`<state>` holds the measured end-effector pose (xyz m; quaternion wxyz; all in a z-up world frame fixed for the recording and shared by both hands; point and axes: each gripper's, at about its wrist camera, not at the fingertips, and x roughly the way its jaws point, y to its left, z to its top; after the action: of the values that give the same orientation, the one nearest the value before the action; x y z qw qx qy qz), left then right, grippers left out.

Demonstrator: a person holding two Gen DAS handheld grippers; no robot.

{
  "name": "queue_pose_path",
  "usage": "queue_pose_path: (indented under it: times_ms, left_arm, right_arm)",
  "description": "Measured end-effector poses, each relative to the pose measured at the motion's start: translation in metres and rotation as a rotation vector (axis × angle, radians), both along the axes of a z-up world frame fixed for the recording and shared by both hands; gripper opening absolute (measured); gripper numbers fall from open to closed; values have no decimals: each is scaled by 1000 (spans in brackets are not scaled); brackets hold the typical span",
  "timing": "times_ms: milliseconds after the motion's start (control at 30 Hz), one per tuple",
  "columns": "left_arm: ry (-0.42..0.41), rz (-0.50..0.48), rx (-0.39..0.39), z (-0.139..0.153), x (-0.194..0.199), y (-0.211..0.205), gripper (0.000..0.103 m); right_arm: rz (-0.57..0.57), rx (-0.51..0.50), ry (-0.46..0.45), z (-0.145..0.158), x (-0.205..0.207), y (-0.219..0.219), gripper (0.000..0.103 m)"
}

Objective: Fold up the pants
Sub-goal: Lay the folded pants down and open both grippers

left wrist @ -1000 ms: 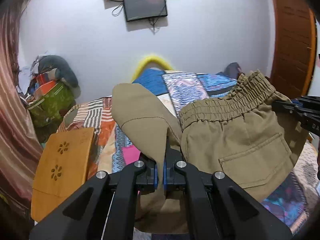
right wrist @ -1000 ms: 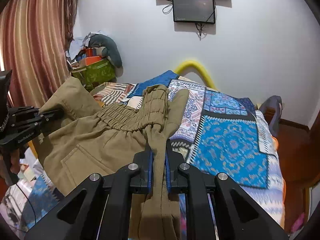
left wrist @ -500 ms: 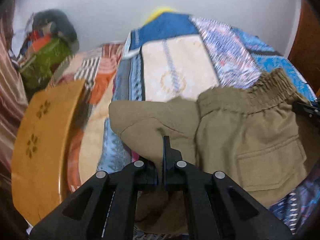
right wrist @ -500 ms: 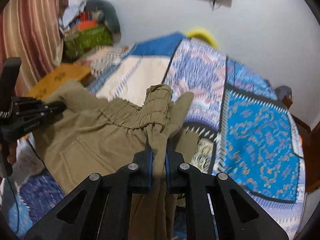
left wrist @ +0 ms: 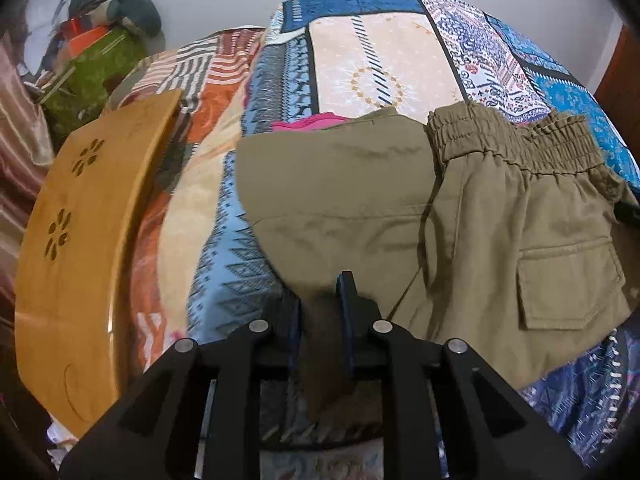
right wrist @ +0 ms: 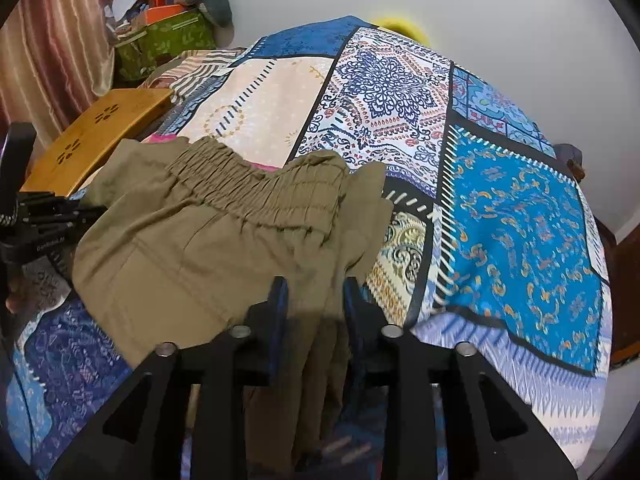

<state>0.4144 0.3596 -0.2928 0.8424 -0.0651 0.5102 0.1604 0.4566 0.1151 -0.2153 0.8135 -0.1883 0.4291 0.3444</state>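
1. Your olive-khaki pants [left wrist: 500,216] lie folded on the patchwork bedspread [left wrist: 384,64], near its front edge, with the elastic waistband [right wrist: 256,188] turned toward the wall.
2. Your left gripper [left wrist: 322,304] has its jaws opening; a bunched strip of the pants' fabric runs down between the 2 blue pads, and a gap shows on each side of it, so the pads no longer clamp it.
3. Your right gripper [right wrist: 312,300] is also opening, with a hanging fold of the pants between its fingers and the pads standing clear of the cloth.
4. In the left wrist view, a flapped cargo pocket [left wrist: 568,280] faces up on the right part of the pants.
5. A pink cloth [left wrist: 308,122] peeks out from under the far edge of the pants.
6. A wooden board with flower-shaped cutouts [left wrist: 76,240] sits at the bed's left side, apart from the pants.
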Motion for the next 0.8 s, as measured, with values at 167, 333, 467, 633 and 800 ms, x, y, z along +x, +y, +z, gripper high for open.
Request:
queue_pose_path:
  times_ms: [167, 333, 467, 633, 800]
  left_arm:
    - [-21, -17, 37, 30, -19, -14, 18]
    - [-110, -32, 54, 80, -50, -43, 18]
    - [-207, -74, 60, 131, -83, -77, 22]
    - [-340, -117, 69, 201, -130, -117, 23]
    - [-510, -157, 135, 272, -198, -166, 23]
  right_arm:
    - [3, 37, -2, 18, -14, -9, 37]
    - [31, 72, -63, 59, -39, -19, 46]
    - [36, 158, -120, 106, -67, -39, 46]
    - [57, 273, -203, 169, -117, -72, 46]
    - [78, 348, -332, 217, -178, -102, 46]
